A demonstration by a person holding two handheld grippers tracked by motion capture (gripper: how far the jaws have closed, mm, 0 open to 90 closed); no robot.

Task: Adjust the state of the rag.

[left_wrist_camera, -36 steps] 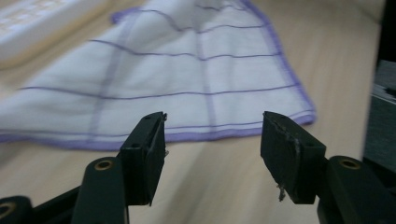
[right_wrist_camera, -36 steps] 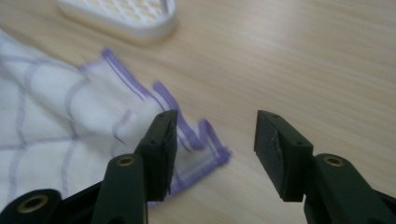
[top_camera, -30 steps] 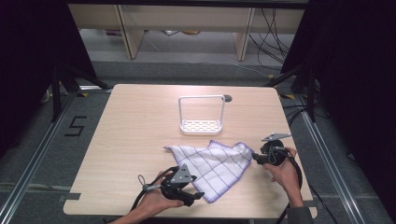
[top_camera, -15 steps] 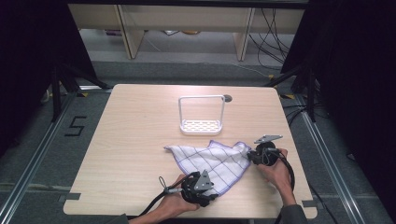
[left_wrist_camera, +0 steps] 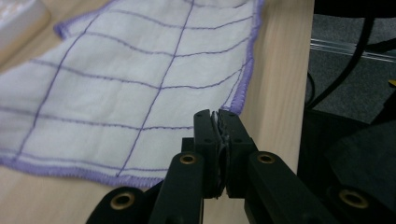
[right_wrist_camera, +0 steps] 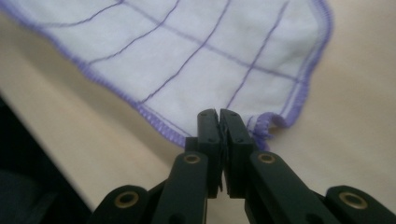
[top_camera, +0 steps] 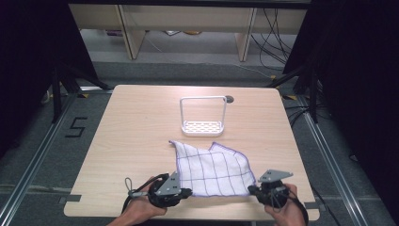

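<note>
The soft cloth is white with a grid of thin purple lines and a purple stitched hem. The small plastic rack is white. The wooden table is light beige. The two-jaw metal grippers, left and right, are black with brass-coloured rivets.

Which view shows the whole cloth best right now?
The high view: the cloth lies spread on the table, all edges visible, with the left gripper and right gripper at its near corners. Each gripper view shows just a corner pinched.
</note>
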